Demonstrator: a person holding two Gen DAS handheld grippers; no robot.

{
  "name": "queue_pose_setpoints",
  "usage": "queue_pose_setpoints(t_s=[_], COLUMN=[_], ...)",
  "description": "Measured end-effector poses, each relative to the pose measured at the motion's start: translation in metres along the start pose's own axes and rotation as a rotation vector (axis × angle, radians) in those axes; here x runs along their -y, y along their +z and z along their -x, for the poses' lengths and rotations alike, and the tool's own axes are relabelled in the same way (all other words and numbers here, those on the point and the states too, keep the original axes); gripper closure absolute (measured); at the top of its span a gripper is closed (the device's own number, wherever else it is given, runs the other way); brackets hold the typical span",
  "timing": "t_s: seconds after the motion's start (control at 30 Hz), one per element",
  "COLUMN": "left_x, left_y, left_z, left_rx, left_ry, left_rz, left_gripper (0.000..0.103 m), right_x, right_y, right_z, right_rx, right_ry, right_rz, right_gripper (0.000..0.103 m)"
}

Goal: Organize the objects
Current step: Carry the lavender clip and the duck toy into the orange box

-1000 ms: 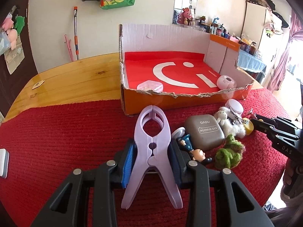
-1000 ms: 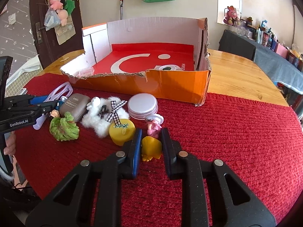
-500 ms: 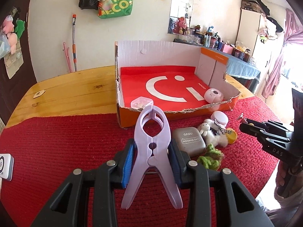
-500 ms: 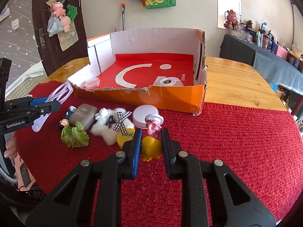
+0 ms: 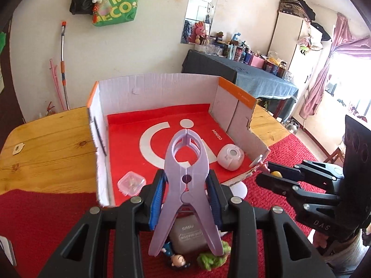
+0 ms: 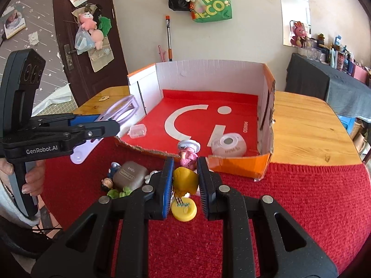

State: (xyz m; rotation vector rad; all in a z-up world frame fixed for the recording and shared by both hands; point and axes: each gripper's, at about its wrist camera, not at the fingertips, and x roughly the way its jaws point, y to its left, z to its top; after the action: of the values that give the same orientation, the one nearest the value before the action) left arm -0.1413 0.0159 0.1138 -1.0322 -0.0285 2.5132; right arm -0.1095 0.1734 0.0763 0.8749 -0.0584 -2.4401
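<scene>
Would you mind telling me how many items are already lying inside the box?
2. A clear case lies near the box's front left corner, and a white round gadget near its front right corner. The front wall may hide something small.

2 grippers are seen: left gripper (image 5: 185,199) & right gripper (image 6: 185,185). 1 purple clip (image 5: 185,176), 1 pink-yellow toy figure (image 6: 186,166), 1 box (image 6: 208,74), 1 clear case (image 6: 138,131), 1 yellow disc (image 6: 184,210) are counted.

A green tote bag (image 6: 212,2) hangs on the wall above an orange-handled mop (image 6: 169,39).
</scene>
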Motion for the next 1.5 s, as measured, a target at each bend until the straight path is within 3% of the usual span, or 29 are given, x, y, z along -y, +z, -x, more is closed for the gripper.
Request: queue_pose_setpoints(t_s=[0.27,0.6,1.0,1.5], left_x=[-0.011,-0.031,-0.034,-0.030], left_y=[0.034,0.034,0.029,0.028], left_z=[-0.056,-0.105,-0.123,-0.127], left_rx=[-0.134,-0.253,-0.290,-0.299], left_ry=[-0.033,-0.028,-0.029,-0.027], left_rz=[0.033,0.083,0.094,0.071], left_gripper=[0.066,0.066,0.066,0.065], right_x=[0.008,0.005,0.006,0.011], right_y=[0.035,0.043,0.042,0.038], right_z=[-0.042,-0.096,-0.130,-0.137], right_rx=[-0.109,-0.279,-0.413,-0.442], right_ry=[0.051,0.059,0.051,0.083], right_rz=[0.036,0.080,0.096,0.070], right_gripper=[0.084,0.084,0.083,0.083])
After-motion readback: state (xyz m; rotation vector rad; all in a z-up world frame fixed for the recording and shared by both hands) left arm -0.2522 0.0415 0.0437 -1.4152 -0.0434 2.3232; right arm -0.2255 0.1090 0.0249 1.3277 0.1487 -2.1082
